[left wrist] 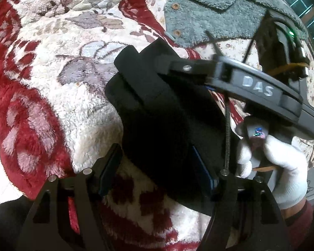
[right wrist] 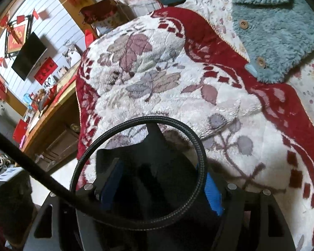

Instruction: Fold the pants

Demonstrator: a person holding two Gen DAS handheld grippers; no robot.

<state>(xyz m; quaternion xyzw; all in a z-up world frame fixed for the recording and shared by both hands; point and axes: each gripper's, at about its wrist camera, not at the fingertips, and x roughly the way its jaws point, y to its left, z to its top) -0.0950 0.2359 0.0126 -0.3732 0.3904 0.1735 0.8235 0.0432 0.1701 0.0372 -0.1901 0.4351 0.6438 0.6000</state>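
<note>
The black pants (left wrist: 157,113) are held bunched above the red-and-cream blanket (left wrist: 52,67). The right gripper (right wrist: 161,186) is clamped on them. The left gripper (left wrist: 157,173) is spread wide, cloth against one finger. Beyond the blanket's red edge, a teal fleece garment (right wrist: 278,31) is seen.
</note>
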